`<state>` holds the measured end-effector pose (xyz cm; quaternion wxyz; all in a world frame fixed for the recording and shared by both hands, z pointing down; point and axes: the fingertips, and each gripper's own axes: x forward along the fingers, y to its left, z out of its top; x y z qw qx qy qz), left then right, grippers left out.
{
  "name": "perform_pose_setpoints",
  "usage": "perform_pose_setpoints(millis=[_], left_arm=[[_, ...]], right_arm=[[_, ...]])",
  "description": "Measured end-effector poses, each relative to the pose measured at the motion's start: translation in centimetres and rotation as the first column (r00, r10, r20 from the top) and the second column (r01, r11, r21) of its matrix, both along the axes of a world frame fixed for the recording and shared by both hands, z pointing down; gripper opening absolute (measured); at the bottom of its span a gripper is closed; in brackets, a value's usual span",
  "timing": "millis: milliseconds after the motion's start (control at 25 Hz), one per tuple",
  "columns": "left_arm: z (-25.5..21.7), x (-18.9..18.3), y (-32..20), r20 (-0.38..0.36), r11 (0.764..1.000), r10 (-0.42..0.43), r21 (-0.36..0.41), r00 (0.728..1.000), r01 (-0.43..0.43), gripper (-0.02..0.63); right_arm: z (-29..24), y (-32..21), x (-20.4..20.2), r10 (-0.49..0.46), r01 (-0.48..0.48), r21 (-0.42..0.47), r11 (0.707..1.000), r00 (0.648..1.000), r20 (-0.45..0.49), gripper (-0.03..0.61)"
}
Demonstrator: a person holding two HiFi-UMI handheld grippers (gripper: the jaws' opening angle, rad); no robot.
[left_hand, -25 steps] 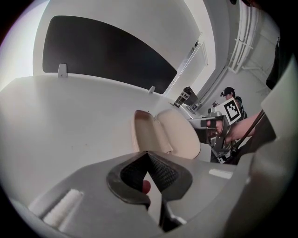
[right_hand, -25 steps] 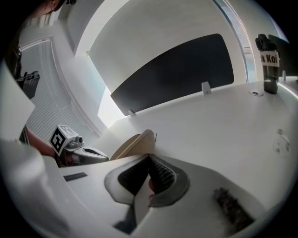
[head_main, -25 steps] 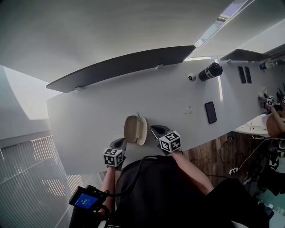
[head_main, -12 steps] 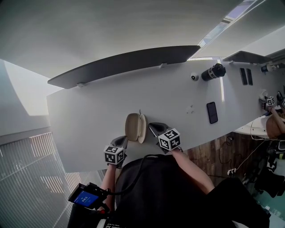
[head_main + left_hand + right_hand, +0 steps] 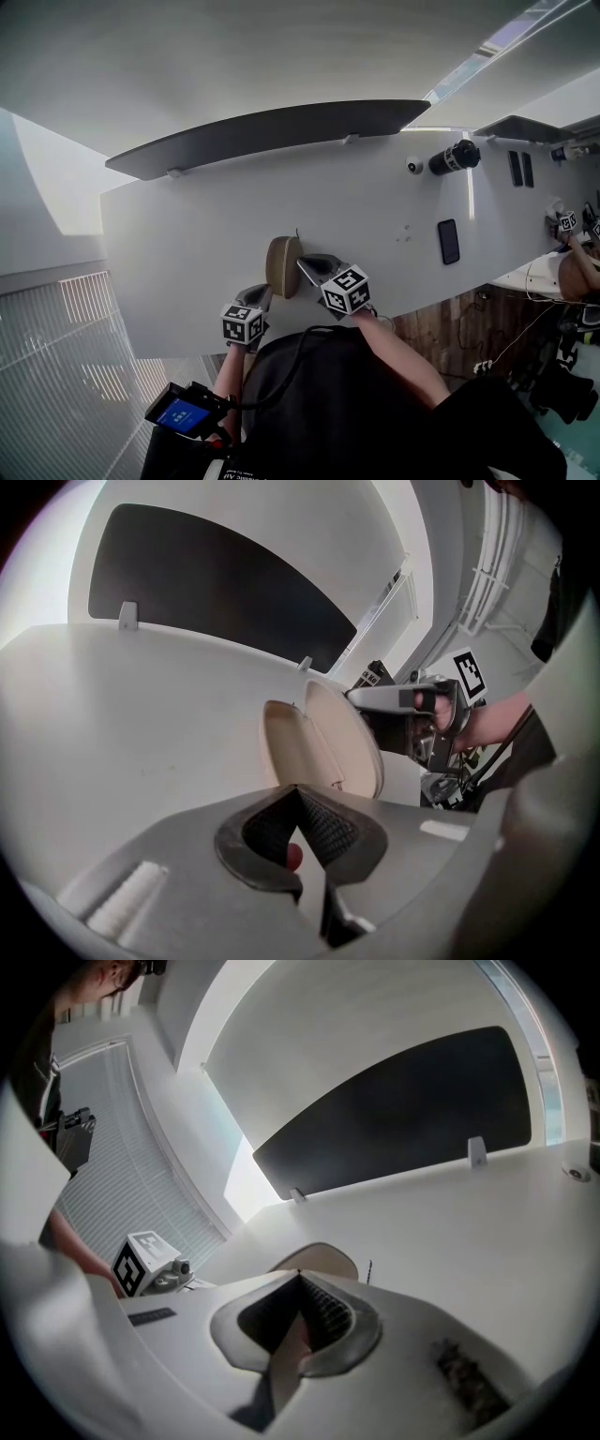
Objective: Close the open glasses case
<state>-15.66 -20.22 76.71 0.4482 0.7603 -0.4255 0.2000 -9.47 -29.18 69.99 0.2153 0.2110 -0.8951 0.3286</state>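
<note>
Beige oval hard-shell glasses case point(image 5: 279, 267) stands half-open just ahead of your left gripper point(image 5: 260, 297), whose jaws are together and empty. Your right gripper point(image 5: 306, 264), jaws also together, sits at the lid, apparently to push it closed.

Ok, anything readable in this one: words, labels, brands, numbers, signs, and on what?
No legible text anywhere.
Left marker cube and right marker cube: black-and-white square patterns only, no letters.
Blue screen, low in the head view: lit, but too small to read.
Phone on the table: dark, nothing shown.
Glasses case: no print visible.
</note>
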Motion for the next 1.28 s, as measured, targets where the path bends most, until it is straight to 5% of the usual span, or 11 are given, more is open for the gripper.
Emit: perform_pose_setpoints(millis=[560,800,1080,1280], left_arm=[[-1.2,-2.1,-0.5,0.020,0.995,-0.096,0.042,0.995,0.095,0.007],[-3.0,-0.1,-2.1,0.012,0.991,-0.003,0.134,1.000,0.001,0.006],[-2.3,1.9,-2.2,-0.001,0.993,0.027,0.114,1.000,-0.027,0.008],[-2.2,1.9,-2.4,0.002,0.992,0.029,0.119,1.000,-0.029,0.008]], right_arm=[[1.7,0.5,-4.9,-0.196,0.198,0.016,0.980,0.977,-0.083,0.005],[2.6,0.6,-6.0,-0.241,0.247,0.025,0.969,0.961,-0.136,0.005],[2.5,0.8,-6.1,-0.259,0.264,0.021,0.964,0.955,-0.143,0.005],[1.7,1.1,-5.0,-0.247,0.266,0.096,0.959,0.953,-0.177,0.005]])
